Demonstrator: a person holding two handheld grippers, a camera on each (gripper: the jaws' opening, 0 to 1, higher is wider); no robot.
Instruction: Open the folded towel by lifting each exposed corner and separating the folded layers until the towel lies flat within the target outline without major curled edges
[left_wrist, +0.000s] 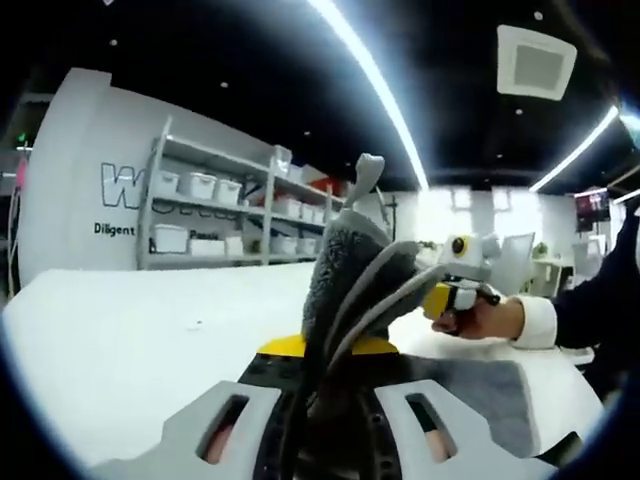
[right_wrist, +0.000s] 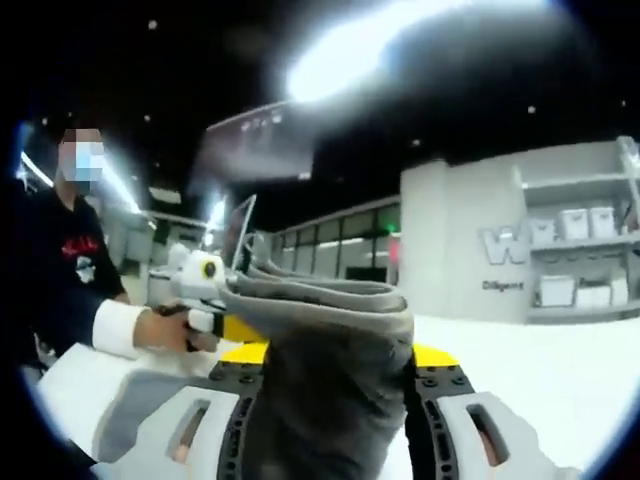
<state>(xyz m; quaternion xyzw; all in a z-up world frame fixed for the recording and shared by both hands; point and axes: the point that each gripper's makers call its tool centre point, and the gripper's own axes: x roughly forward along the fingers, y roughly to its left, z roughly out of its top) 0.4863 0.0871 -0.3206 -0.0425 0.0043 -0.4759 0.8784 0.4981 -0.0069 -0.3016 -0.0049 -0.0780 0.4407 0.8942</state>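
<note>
Over the white table (left_wrist: 120, 340) we hold the grey towel (left_wrist: 345, 270) raised between our 2 grippers. Our left gripper (left_wrist: 325, 400) is clamped on 1 bunched edge, our right gripper (right_wrist: 330, 400) on another, the cloth stretched between them. Part of the towel rests on the table. Shelves (left_wrist: 215, 215) with bins stand far behind.

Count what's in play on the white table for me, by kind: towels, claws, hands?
Towels: 1, grey, held up off the table
Claws: 2, left claw and right claw, both shut on the towel
Hands: 1, on the right claw's handle
Total: 4
</note>
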